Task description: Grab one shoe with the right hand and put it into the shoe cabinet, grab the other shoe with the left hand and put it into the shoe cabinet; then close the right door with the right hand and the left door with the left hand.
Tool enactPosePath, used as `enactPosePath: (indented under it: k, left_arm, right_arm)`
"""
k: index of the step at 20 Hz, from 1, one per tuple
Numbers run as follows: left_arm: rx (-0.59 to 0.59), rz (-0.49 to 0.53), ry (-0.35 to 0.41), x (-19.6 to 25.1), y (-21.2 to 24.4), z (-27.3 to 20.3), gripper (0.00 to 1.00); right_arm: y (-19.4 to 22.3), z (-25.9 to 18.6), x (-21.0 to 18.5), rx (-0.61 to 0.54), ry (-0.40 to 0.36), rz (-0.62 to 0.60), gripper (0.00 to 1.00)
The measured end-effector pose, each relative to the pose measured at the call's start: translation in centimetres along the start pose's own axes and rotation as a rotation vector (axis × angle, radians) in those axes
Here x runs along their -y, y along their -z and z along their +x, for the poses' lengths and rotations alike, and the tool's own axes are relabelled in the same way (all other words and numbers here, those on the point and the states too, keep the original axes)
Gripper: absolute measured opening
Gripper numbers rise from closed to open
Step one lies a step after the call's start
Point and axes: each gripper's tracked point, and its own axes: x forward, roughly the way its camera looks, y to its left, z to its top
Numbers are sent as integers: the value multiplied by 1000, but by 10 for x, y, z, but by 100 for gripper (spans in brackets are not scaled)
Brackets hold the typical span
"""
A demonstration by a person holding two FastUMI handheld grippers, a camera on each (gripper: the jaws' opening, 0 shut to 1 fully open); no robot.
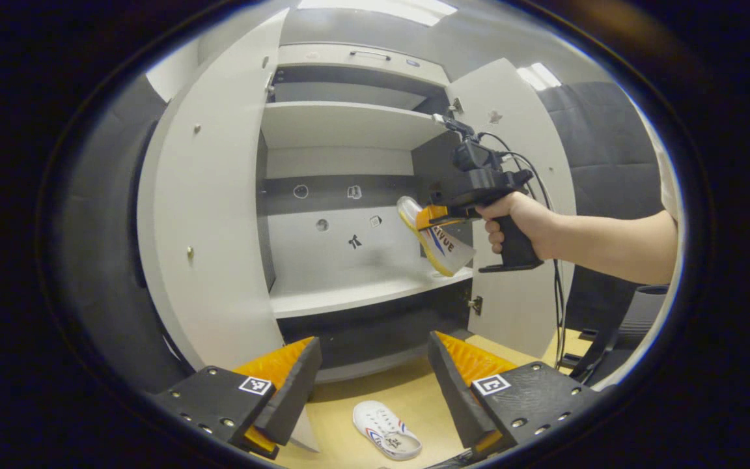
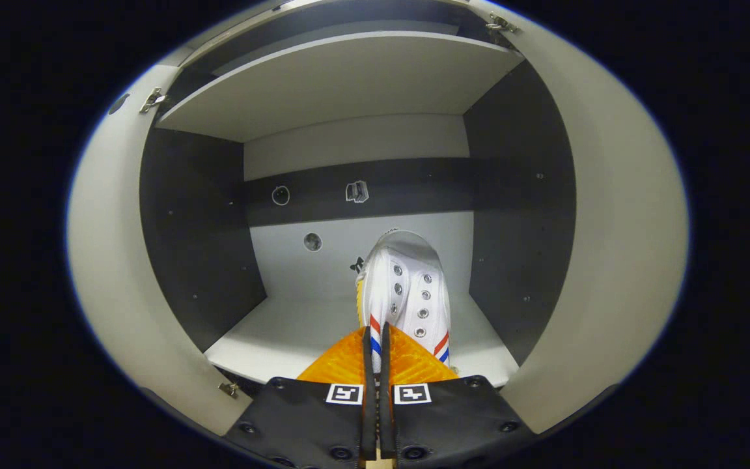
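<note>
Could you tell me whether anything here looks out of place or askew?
Only mid-task things: one shoe lies alone on the floor before the cabinet, and the shoe held by the right gripper hangs tilted above the shelf. Nothing looks spilled or damaged.

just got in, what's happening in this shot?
A person is putting a pair of shoes into an open shoe cabinet. The right gripper is shut on one white shoe and holds it over the cabinet's middle shelf, toe pointing in. The other shoe lies on the floor in front of the cabinet, below the open left gripper. Both doors, left door and right door, stand open.
</note>
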Motion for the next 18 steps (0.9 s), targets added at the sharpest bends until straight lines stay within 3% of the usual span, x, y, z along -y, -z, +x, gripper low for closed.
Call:
enactPosePath:
  k: [4, 8, 18]
  left_arm:
    - [-23, 24, -75, 1, -2, 16, 93]
    - [-46, -17, -144, -4, -3, 26, 93]
    - [-158, -32, -360, -10, 16, 9, 95]
  right_arm:
    - [-6, 48, 11, 15, -7, 2, 3]
    - [3, 90, 8, -30, -36, 44, 4]
    - [42, 152, -5, -155, -89, 130, 4]
